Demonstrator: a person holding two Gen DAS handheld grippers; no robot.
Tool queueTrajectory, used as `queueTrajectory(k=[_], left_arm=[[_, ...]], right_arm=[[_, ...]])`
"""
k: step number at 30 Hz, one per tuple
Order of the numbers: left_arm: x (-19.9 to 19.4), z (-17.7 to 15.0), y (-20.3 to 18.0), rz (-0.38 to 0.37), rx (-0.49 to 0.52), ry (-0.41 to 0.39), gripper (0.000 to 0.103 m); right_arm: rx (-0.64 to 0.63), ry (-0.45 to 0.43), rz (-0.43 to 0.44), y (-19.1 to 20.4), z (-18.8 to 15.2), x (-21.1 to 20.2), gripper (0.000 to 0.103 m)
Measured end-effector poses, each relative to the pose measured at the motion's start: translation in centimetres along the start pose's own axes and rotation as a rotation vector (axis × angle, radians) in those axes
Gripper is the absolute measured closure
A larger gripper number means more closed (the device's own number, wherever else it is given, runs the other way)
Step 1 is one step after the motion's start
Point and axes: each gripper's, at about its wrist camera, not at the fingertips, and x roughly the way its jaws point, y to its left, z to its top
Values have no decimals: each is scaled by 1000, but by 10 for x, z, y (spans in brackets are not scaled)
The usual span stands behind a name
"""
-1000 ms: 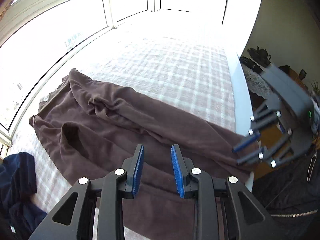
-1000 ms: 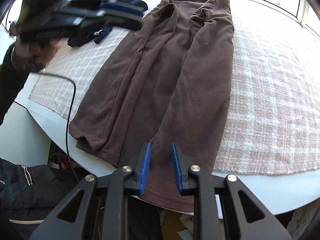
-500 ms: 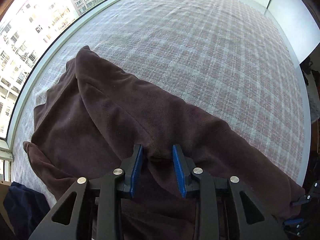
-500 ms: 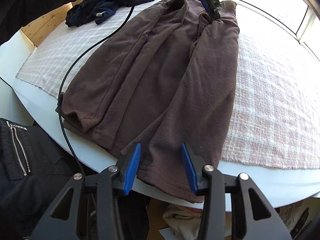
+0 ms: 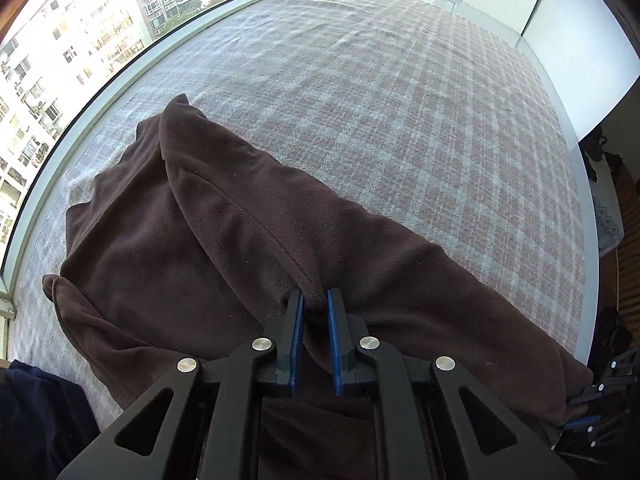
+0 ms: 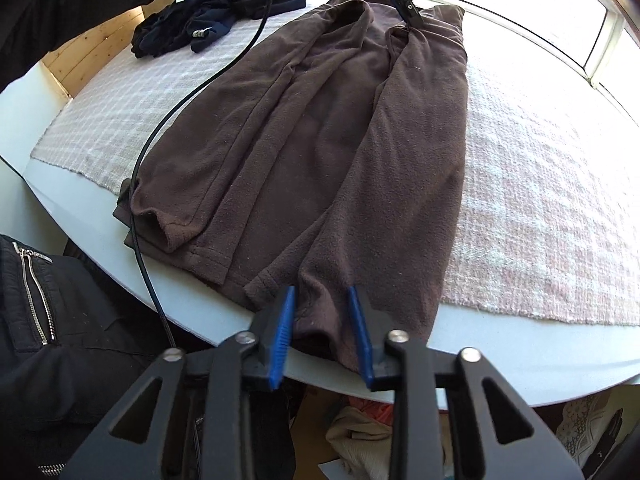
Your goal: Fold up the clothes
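Brown fleece garment point(image 6: 320, 152) lies lengthwise across the table point(image 6: 500, 356), hem over its near edge. We're at the grab step: left gripper point(image 5: 314, 312) closing on a far-end ridge, right gripper point(image 6: 320, 320) closing around the hem. Next, lift both ends together.

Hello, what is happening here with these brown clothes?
A person is folding a brown fleece garment spread on a checked cloth. The left claw is closing on a pinched fold near its far end; the right claw is closing over the near hem at the table edge. A dark blue garment lies aside.
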Motion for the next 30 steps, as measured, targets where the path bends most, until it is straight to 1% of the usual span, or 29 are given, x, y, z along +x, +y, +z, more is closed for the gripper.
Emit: queueTrajectory(k=[2,3,4,7,8,9,10,12,13,14,16,17,19,20,21,22,23,24,26,28,30], left_arm=[[-3,0,2,1,4,-2,92],[-5,1,3,2,5,-2,92],[-7,1,5,3,7,-3,92],[-2,-1,8,7,18,1,92],[6,-3,9,9,21,16,92],[19,-4,9,16,25,49,91],[25,-6,8,23,30,50,89],[23,-4,8,27,33,51,87],[18,-2,9,23,34,47,86],[12,-1,11,17,34,42,85],[-4,2,14,19,55,28,84],[-12,4,16,27,69,20,84],[-27,12,25,46,74,-6,84],[-31,18,31,48,67,-20,84],[-32,26,36,53,57,-32,84],[-30,34,42,60,45,-39,85],[-23,42,44,57,37,-36,85],[-14,51,47,49,32,-31,85],[4,64,50,42,26,-14,85],[22,72,49,40,33,3,85],[35,77,47,29,37,12,85]], right_arm=[[62,-9,78,-11,4,-7,92],[75,-19,107,-14,7,-12,93],[73,-19,118,-11,6,-13,93],[63,11,130,1,0,-7,93],[60,21,134,5,-3,-5,92],[59,30,135,7,-4,-4,92],[60,38,134,8,-4,-3,92],[61,54,133,9,-4,-1,92],[59,65,134,10,-4,-2,88],[50,77,142,9,-4,-6,82],[38,81,185,9,-4,-17,74],[47,66,218,7,-4,-24,74],[105,1,265,-5,-3,-37,72],[137,-36,245,-13,-2,-44,67],[169,-75,198,-22,-2,-50,62],[199,-103,130,-30,-2,-53,53],[228,-112,59,-36,0,-51,51],[251,-107,38,-43,-1,-46,51],[293,-88,52,-57,-8,-38,51],[317,-79,90,-60,-12,-30,51],[322,-77,105,-60,-16,-25,51]])
